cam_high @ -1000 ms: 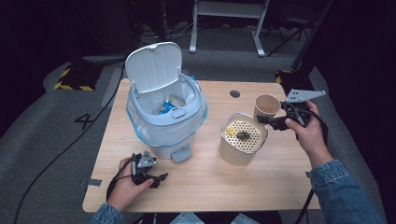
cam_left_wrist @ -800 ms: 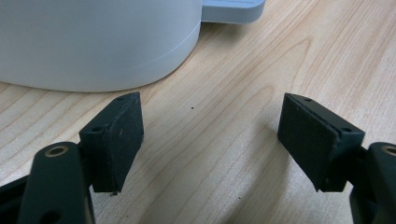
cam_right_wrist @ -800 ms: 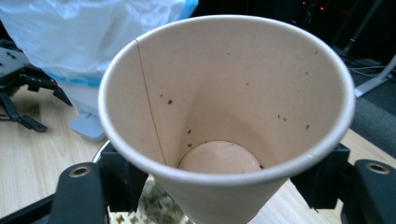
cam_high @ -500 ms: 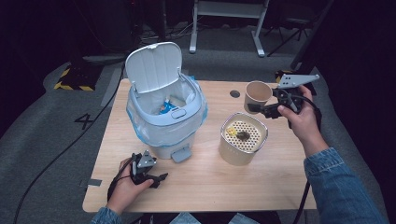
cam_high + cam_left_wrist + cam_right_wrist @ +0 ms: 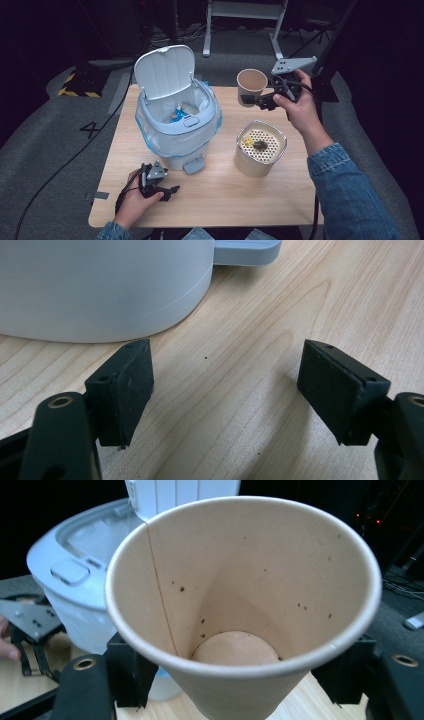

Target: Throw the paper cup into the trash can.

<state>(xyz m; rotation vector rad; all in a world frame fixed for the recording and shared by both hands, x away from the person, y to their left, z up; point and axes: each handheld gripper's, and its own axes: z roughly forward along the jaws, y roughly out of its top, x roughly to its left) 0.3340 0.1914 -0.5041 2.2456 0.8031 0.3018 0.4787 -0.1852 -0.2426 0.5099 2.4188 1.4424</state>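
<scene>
I note the white bin point(image 5: 177, 125) with its lid up on the table point(image 5: 220, 200), a tan perforated canister point(image 5: 260, 147) just right of the bin, nothing between cup and bin. My right gripper point(image 5: 257, 100) pinches the paper cup point(image 5: 251, 85) by its lower wall, upright, raised right of the bin, one jaw on either side of it. My left gripper point(image 5: 167, 191) rests in front of the bin, jaws spread on nothing.

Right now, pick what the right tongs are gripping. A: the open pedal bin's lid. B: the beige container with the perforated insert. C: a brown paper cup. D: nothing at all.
C: the right tongs close on both sides of the paper cup, which the high view shows lifted off the table beside the pedal bin.
</scene>
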